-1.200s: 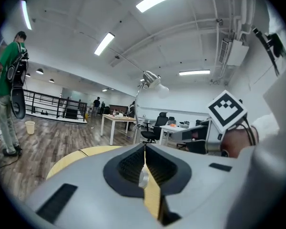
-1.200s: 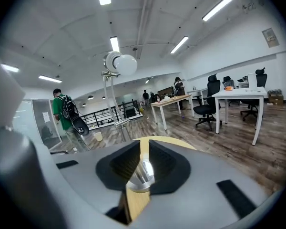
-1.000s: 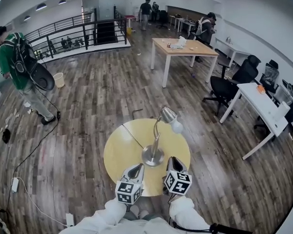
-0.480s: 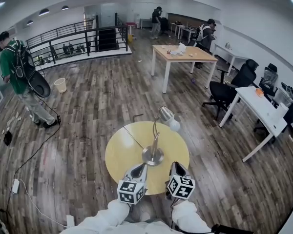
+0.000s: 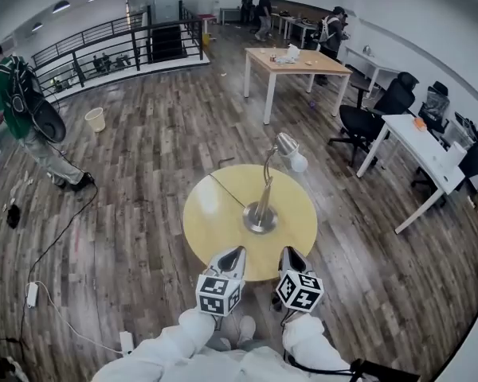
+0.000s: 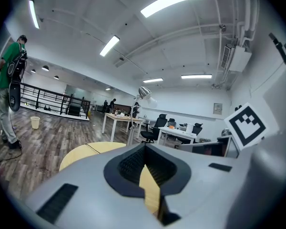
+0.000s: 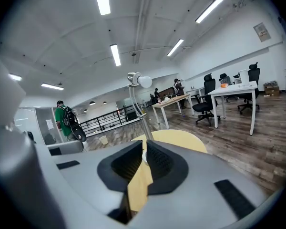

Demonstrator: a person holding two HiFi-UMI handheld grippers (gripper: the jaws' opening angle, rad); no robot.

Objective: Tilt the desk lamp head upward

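Observation:
A silver desk lamp stands on a round yellow table. Its base is near the table's middle, and a curved neck rises to the lamp head with a white bulb pointing down and right. My left gripper and right gripper hover side by side at the table's near edge, short of the base, both shut and empty. The left gripper faces the lamp head from a distance. The right gripper also looks toward the lamp head.
A thin cable runs from the lamp across the table to the floor. A wooden table, black office chairs and a white desk stand beyond. A person in green walks at the far left.
The head view has shifted, so table and lamp now sit higher and slightly right in it. Both grippers stay shut together at the near edge. The person in green has moved left.

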